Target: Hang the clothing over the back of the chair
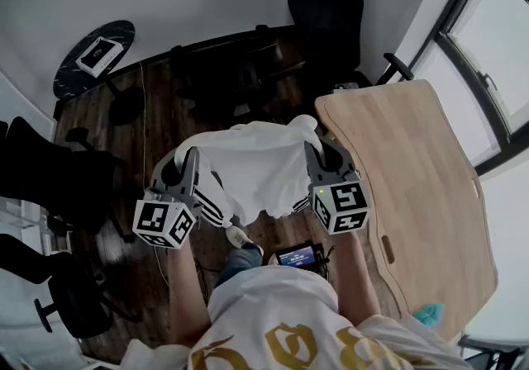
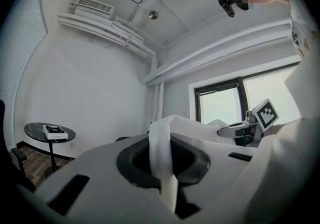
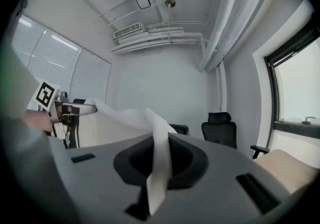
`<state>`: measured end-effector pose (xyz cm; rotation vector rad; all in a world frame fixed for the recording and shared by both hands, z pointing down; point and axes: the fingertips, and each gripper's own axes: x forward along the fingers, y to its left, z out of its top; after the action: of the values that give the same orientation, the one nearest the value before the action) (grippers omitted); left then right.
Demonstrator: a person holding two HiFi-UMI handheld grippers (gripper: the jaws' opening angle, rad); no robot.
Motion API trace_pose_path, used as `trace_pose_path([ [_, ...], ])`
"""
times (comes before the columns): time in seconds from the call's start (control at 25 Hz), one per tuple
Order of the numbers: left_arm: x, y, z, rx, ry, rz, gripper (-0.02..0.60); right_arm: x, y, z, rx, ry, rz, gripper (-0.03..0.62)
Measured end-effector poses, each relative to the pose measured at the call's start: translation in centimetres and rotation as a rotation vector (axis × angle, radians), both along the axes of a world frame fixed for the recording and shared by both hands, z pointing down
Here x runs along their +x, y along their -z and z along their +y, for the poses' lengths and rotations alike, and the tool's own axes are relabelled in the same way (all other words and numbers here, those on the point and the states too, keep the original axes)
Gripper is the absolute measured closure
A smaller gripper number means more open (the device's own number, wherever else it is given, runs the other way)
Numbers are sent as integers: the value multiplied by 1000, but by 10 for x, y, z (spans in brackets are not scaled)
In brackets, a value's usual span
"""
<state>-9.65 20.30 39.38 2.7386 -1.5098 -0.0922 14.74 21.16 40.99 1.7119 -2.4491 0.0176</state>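
Observation:
A white garment (image 1: pixel 256 163) with black-striped edges hangs spread between my two grippers in the head view, held up in front of me. My left gripper (image 1: pixel 195 158) is shut on its left top edge; in the left gripper view a fold of the white cloth (image 2: pixel 165 153) is pinched between the jaws. My right gripper (image 1: pixel 314 152) is shut on the right top edge, and the cloth (image 3: pixel 159 160) shows clamped in the right gripper view too. A black office chair (image 1: pixel 235 71) stands just beyond the garment, low in the head view.
A light wooden desk (image 1: pixel 413 187) lies to the right. A tall black chair (image 1: pixel 329 17) stands behind it, and more black chairs (image 1: pixel 50 187) stand at the left. A round dark side table (image 1: pixel 92 59) with a book is at far left. Windows (image 1: pixel 488 54) run along the right.

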Motion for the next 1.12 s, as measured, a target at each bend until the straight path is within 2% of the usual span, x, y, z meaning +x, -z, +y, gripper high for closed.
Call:
trace_pose_path([
  [0.4, -5, 1, 7, -14, 16, 11, 549, -5, 1, 3, 6, 25, -20, 563],
  [0.64, -10, 4, -4, -12, 18, 22, 549, -12, 1, -12, 8, 35, -72, 563],
  [0.88, -13, 3, -43, -16, 8, 67, 549, -16, 1, -47, 3, 42, -65, 563],
  [1.12, -20, -15, -122, -53, -1, 91, 549, -22, -8, -115, -14, 38, -44, 563],
])
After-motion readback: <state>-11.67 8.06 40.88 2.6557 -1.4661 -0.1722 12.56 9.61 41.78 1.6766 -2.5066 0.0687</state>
